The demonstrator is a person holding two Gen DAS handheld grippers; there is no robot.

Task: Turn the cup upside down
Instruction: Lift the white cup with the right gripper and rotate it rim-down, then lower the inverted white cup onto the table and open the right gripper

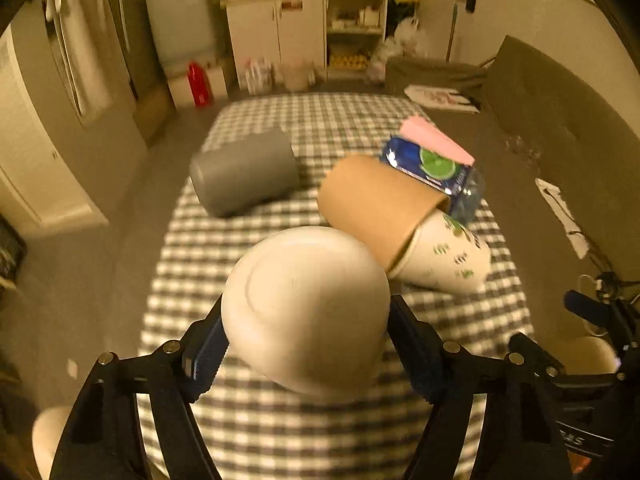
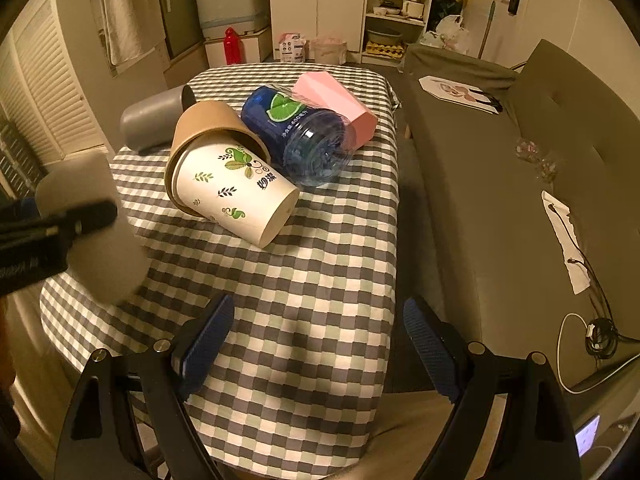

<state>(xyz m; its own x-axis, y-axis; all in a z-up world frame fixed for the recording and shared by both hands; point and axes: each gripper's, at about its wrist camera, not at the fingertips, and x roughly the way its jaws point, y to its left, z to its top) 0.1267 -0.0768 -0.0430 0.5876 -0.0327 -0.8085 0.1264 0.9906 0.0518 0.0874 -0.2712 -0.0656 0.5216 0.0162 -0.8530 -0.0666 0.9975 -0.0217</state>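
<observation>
My left gripper (image 1: 306,344) is shut on a plain white cup (image 1: 306,308), held above the near part of the checked table with its flat bottom turned up and toward the camera. The same cup (image 2: 100,236) shows blurred at the left of the right wrist view, with the left gripper's black finger across it. My right gripper (image 2: 318,346) is open and empty over the table's near edge. Its blue pads (image 2: 208,340) stand wide apart.
On the checked tablecloth (image 2: 312,280) lie a grey cup (image 2: 154,118) on its side, a brown paper cup (image 2: 204,128) with a leaf-printed white cup (image 2: 236,196) in it, a blue bottle (image 2: 296,136) and a pink box (image 2: 336,100). A grey sofa (image 2: 520,184) runs along the right.
</observation>
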